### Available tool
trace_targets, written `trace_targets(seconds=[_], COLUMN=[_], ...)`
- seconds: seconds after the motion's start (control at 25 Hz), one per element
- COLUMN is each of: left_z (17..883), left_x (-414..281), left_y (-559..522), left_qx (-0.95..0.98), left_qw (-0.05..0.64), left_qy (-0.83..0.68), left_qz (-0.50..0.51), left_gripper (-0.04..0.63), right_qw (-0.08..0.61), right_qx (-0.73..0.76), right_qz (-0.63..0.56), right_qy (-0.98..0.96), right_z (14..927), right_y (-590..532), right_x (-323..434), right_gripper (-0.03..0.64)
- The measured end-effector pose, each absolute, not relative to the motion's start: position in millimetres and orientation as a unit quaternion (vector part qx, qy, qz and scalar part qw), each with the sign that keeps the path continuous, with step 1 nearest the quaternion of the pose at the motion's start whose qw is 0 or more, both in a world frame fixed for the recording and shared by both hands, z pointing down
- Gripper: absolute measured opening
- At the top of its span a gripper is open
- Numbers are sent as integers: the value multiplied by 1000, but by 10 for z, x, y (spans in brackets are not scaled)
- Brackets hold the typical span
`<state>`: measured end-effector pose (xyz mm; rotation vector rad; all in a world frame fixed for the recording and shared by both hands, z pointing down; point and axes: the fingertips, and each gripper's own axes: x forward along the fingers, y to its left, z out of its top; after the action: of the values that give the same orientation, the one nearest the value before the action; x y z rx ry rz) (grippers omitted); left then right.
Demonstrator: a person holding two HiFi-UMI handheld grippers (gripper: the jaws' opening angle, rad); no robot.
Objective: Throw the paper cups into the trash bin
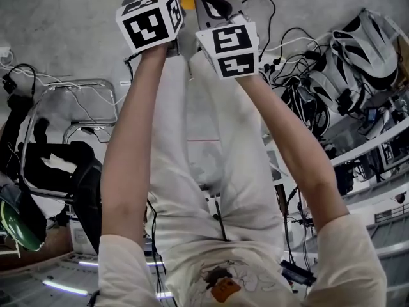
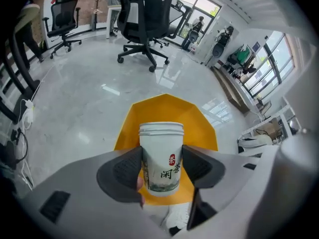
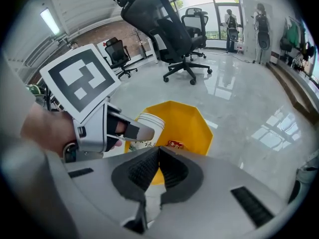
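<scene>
Paper cup (image 2: 161, 158), white with a rolled rim, a red seal and black characters on its wall: it stands upright between the jaws of the left hand-held gripper (image 2: 161, 169), which press on it from both sides at about mid-height. The rim and upper wall stand free above the jaws.

The cup is held in the air above the yellow, many-sided plastic trash bin (image 2: 164, 108). In the left gripper view the bin's rim shows past the cup at the top and on both sides, so the cup sits inside the bin's outline and touches no edge. The right gripper view agrees: the cup hangs over the near-left part of the opening, apart from the rim.

The right hand-held gripper (image 3: 158, 166) has its jaws pressed together with nothing between them. It hovers just beside the left one, over the bin's near edge. A small red-printed item (image 3: 175, 144) lies inside the bin close to that edge; what it is cannot be told.

In the head view both bare arms reach forward, and the two marker cubes sit side by side and close together.

The bin stands on a glossy grey floor (image 2: 75, 98). Black wheeled office chairs (image 2: 144, 19) stand well apart from it on the far side, with open floor between. Cables and equipment crowd the floor at the person's right (image 1: 300, 75).
</scene>
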<state>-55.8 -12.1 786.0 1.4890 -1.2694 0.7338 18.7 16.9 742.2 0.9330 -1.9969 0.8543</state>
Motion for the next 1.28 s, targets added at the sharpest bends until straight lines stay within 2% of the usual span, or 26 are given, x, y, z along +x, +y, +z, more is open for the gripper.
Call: trace_targets(seconds=[0.48,0.52,0.56,0.6,0.96,1.28], left_z=[7749,7687,7625,7562,6834,5657], left_x=[-519,-534,-564,-602,-642,-671], left_y=[-36,-15,8,23,21,-5], left_qx=[617,613,608,606,638,661], left_qw=[510,508,505,500,492,488], left_qy=[-512,-517,-525,-531,-474,-471], left_qz=[313,314,316,319,355,320], left_gripper=[259,206,88,9,6,6], right_qw=[390,391,392,392,385,390], right_qx=[367,367,365,364,338,321], right_qz=[339,338,337,335,309,294], right_qy=[-773,-774,-774,-776,-801,-812], right_z=[7413,7368,7316,7260,6397,5362], right_y=[120,124,129,127,29,165], right_x=[295,308,317,315,235,273], right_gripper=[8,8,8,8,8,6])
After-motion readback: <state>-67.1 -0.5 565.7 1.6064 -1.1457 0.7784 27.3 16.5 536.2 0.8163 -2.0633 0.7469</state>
